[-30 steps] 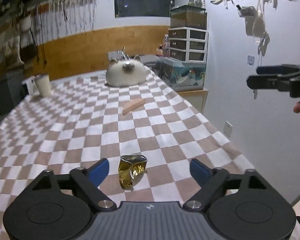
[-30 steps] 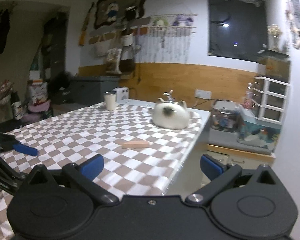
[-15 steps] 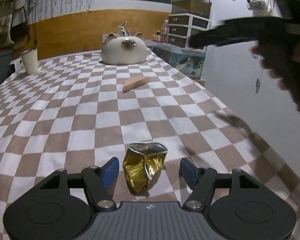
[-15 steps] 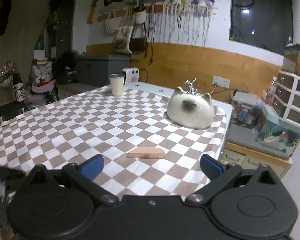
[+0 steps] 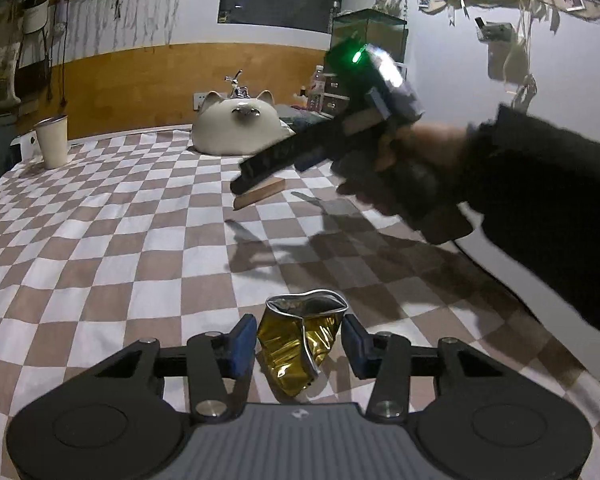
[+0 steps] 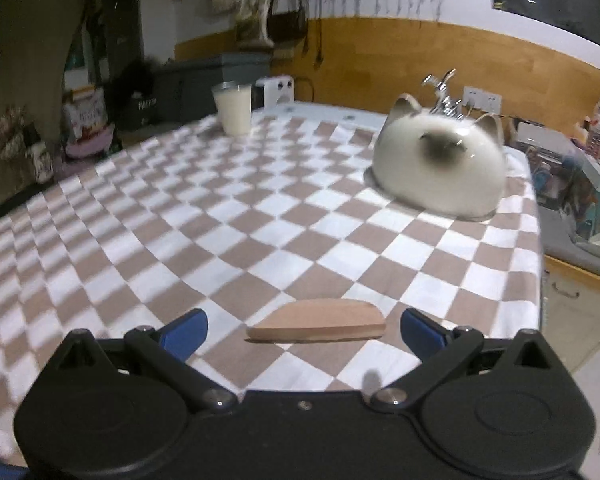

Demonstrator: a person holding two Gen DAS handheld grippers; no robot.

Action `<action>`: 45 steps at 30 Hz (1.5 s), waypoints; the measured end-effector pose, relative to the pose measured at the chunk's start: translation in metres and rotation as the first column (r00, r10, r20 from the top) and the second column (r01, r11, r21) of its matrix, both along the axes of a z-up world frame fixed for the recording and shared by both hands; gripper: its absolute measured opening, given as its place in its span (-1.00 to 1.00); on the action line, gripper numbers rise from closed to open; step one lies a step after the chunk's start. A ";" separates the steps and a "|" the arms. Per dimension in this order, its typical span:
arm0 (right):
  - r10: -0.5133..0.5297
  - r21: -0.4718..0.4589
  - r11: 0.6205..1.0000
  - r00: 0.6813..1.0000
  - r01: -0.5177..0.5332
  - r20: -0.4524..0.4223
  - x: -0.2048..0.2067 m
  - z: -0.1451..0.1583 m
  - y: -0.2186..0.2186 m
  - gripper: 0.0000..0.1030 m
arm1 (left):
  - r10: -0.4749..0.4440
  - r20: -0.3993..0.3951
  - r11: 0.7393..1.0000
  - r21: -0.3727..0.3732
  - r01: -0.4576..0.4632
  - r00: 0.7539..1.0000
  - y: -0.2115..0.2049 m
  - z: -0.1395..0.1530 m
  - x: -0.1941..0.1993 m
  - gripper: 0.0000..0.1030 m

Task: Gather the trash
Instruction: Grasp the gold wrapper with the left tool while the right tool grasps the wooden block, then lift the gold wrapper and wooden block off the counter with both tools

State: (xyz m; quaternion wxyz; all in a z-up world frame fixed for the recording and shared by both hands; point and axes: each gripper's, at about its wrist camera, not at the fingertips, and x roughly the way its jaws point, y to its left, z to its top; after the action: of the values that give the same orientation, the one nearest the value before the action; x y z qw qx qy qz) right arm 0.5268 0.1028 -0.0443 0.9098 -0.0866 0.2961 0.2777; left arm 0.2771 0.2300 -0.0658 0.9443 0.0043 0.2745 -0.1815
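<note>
The left gripper [image 5: 300, 340] had just been closing its jaws around a crumpled gold can [image 5: 300, 340], pads not yet pressing. The right gripper [image 6: 302, 330] held wide jaws around a flat wooden piece [image 6: 316, 320] on the checkered desk [image 6: 220, 240]. A cream cup [image 6: 233, 112], contents unclear, stood far back.

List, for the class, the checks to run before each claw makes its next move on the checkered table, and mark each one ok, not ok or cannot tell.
1. Crushed gold can sits between the left claw pads: ok.
2. Left pads pressing the can: cannot tell; the jaws have just been closing and stand right at its sides.
3. Right claw open: ok, jaws wide apart.
4. Wooden piece centred ahead of the right claw: ok, lying flat on the tablecloth, not yet between the pads.
5. Cat-shaped ceramic and cup clear of both claws: ok, both far back.
6. Trash container in view: not ok, none seen.
</note>
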 end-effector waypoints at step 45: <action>-0.021 0.050 0.999 0.996 0.016 0.091 -0.158 0.012 -0.059 0.82 | 0.175 0.014 0.984 -0.014 -0.175 0.984 -0.012 0.022 -0.040 -0.15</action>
State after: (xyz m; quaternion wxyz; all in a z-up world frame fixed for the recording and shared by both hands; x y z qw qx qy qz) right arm 0.3686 0.0440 -0.0325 0.9268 -0.0739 0.2480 0.2722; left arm 0.2372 0.2182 -0.0441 0.9586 -0.0245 0.2656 -0.0994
